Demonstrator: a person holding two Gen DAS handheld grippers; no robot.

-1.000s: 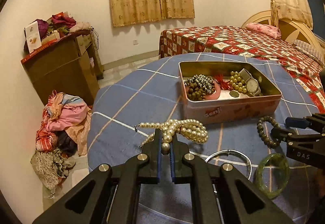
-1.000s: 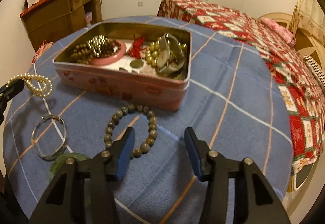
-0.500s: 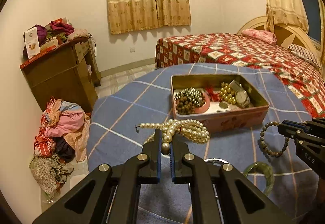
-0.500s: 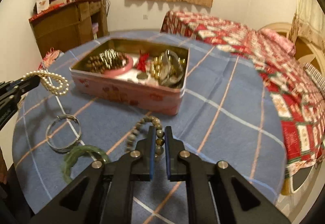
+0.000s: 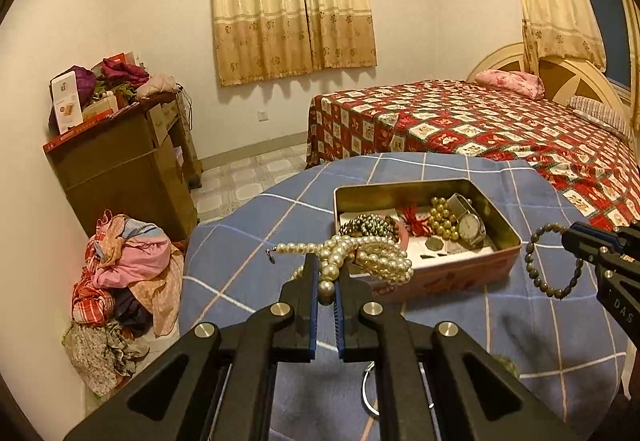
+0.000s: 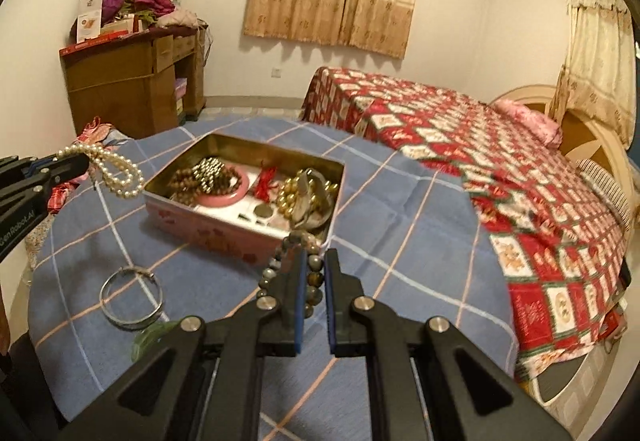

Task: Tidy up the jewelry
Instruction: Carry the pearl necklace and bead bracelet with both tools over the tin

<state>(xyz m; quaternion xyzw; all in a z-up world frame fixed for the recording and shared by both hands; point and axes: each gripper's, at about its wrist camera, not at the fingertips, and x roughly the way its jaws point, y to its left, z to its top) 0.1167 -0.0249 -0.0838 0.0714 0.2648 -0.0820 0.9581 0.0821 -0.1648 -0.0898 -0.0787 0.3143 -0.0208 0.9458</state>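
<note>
— While both strands now hang clear of the tabletop, what has changed since a second ago?

— My right claw stood spread over the dark bead bracelet then; its jaws have just been closing, and now it is clenched on those beads, lifted off the blue checked cloth. My left claw stays clamped on the pearl necklace, higher than before, the loops dangling in front of the tin.

— And around them?

— The pink tin box sits open mid-tabletop, holding brown beads, gold beads, a red tassel, a pink bangle and a wristwatch. A silver bangle lies on the cloth to its left, and a green bangle just beside that, half hidden under my right claw's frame. From the left camera, the pearls cover the tin's near corner. Behind: a bed and a wooden cabinet.
</note>
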